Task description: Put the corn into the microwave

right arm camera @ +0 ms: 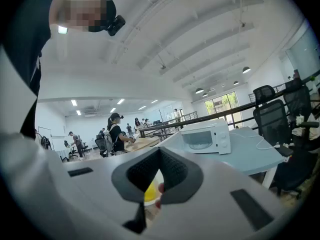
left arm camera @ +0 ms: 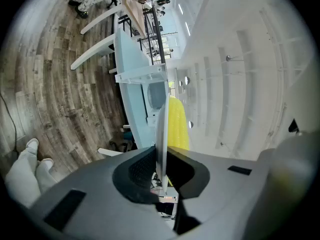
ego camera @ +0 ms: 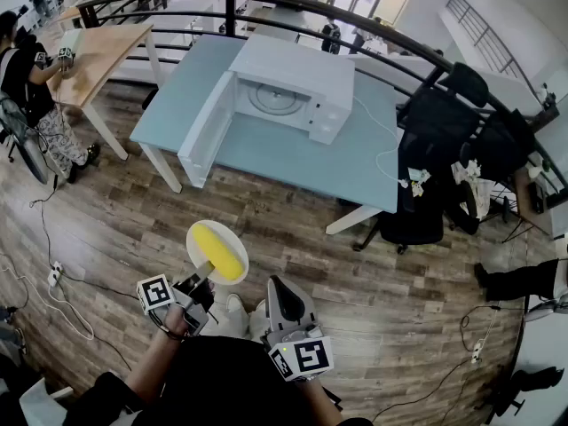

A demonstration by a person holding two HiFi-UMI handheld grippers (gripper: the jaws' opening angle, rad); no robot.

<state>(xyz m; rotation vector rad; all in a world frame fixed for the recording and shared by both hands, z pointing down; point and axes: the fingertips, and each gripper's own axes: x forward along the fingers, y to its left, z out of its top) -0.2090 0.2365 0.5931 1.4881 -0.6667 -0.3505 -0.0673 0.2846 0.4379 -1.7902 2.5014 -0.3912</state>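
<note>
A yellow corn cob (ego camera: 221,250) lies on a small white plate (ego camera: 201,238), held over the wooden floor. My left gripper (ego camera: 201,284) is shut on the plate's near rim. In the left gripper view the plate (left arm camera: 161,126) stands edge-on between the jaws, with the corn (left arm camera: 178,126) to its right. My right gripper (ego camera: 278,293) hangs beside it, shut and holding nothing; in its own view (right arm camera: 159,159) the corn shows through the slit. The white microwave (ego camera: 293,82) stands on a light-blue table (ego camera: 355,162) ahead, its door (ego camera: 207,131) swung wide open and the turntable showing.
Black office chairs (ego camera: 439,118) crowd the table's right end. A wooden table (ego camera: 98,51) and a person (ego camera: 27,78) are at the far left. A dark railing (ego camera: 266,3) runs behind the table. Cables (ego camera: 53,273) trail on the floor at left.
</note>
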